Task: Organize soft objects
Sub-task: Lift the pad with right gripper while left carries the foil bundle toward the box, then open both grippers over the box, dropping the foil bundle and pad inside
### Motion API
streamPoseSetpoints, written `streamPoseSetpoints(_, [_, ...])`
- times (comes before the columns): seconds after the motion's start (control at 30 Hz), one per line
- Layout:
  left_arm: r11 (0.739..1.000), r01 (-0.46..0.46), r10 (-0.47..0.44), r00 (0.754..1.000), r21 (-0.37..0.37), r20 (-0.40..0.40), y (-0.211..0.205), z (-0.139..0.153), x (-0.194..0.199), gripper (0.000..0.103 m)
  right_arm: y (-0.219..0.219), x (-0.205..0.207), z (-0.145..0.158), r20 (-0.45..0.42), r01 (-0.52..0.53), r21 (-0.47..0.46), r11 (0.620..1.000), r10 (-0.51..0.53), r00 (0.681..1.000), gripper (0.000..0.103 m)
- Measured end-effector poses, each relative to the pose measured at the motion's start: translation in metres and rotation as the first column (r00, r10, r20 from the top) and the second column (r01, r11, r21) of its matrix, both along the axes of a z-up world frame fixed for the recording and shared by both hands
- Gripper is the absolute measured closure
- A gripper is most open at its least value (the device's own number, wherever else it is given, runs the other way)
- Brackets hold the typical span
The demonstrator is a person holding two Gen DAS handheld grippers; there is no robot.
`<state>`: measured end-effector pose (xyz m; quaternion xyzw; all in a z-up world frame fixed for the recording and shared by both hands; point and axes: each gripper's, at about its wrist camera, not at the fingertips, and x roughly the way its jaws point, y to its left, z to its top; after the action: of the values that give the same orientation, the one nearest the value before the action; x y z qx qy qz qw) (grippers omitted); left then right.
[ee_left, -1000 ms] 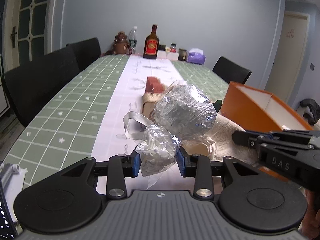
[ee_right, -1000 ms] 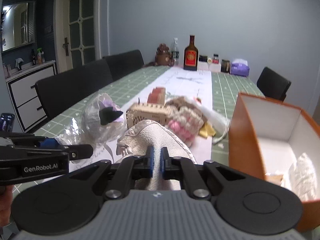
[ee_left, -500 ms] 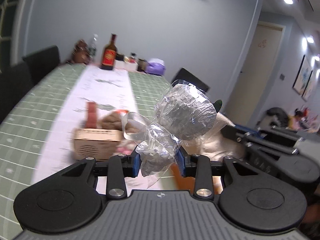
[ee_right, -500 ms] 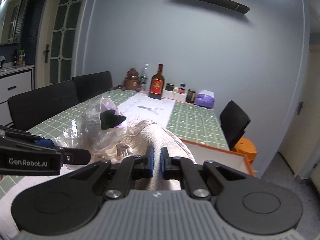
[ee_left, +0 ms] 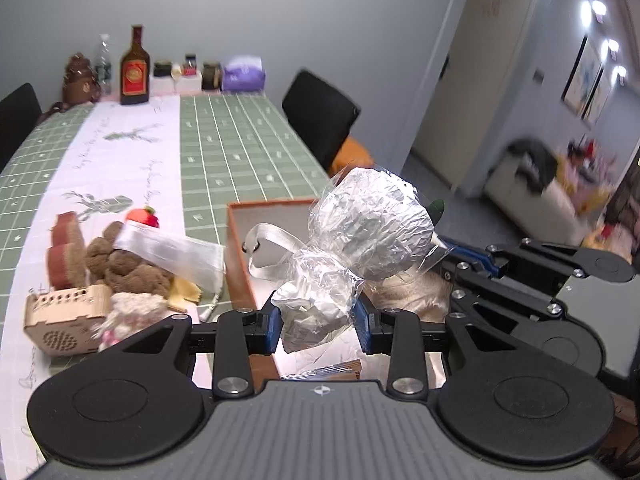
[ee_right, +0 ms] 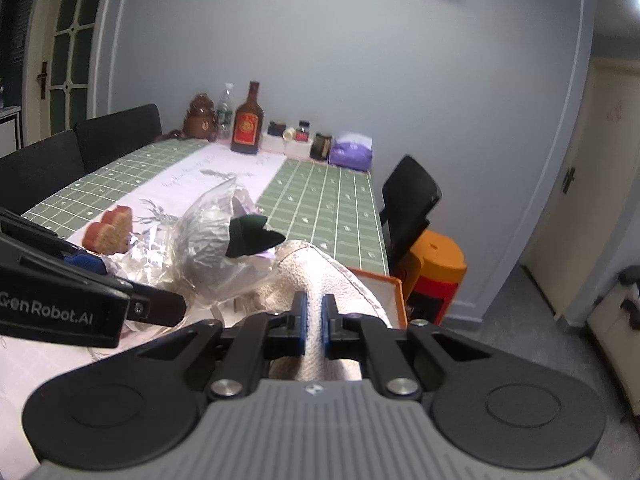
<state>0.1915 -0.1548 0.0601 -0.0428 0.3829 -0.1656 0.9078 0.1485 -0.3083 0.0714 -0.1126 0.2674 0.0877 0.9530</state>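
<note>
A crinkled cellophane bundle (ee_left: 360,240), silver-lined with a ribbon loop trailing from its neck, hangs above the open orange box (ee_left: 240,248) at the near end of the bench (ee_left: 224,148); I have it pinched at the gathered neck in the left hand-held gripper (ee_left: 318,322), pads pressed into the wrap from both sides. Just beside it, the right hand-held gripper (ee_right: 314,322) is nearly pressed together on a fold of cream towel (ee_right: 320,276), which drapes over the jaws and rests against the bundle.

My worry is that grip on the neck: cellophane is slick and springy, and I judge that a quick swing could let it slide through the pads and drop outside the box. The towel is held by a thin pinch only, so its hanging weight could pull the fold free. The two loads touch, and the ribbon loop could catch on the right tool or the box rim; lowering both together risks one dragging the other askew.

Left on the bench are the brown plush (ee_left: 124,264), the white pouch (ee_left: 176,256), the wooden basket (ee_left: 64,316) and a pink knit piece (ee_left: 132,312), close enough to the box wall to be knocked by a low pass.
</note>
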Motion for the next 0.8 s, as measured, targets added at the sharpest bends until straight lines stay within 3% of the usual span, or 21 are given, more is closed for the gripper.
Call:
streamPoseSetpoints(0.1, [0.996,0.046,-0.041,0.997,0.072,-0.065,-0.02,-0.01,0.021,0.062,-0.013,0.021,-0.011,-0.066,-0.01,0.062,0.998,0.014,0.998,0.098])
streamPoseSetpoints(0.37, [0.967,0.103,-0.052,0.976,0.233,-0.212,-0.052,-0.048,0.064,0.063,-0.023,0.065,-0.053,-0.221,-0.037,0.068,0.997,0.051,0.974,0.099])
streamPoseSetpoints(0.53, [0.928,0.181,-0.082,0.952,0.326,-0.295,-0.066,-0.066,0.076,0.063,-0.025,0.082,-0.081,-0.328,-0.059,0.065,0.996,0.077,0.941,0.098])
streamPoseSetpoints(0.8, [0.865,0.256,-0.099,0.93,0.431,-0.353,-0.081,-0.081,0.083,0.062,-0.025,0.097,-0.093,-0.449,-0.062,0.049,0.997,0.078,0.89,0.097])
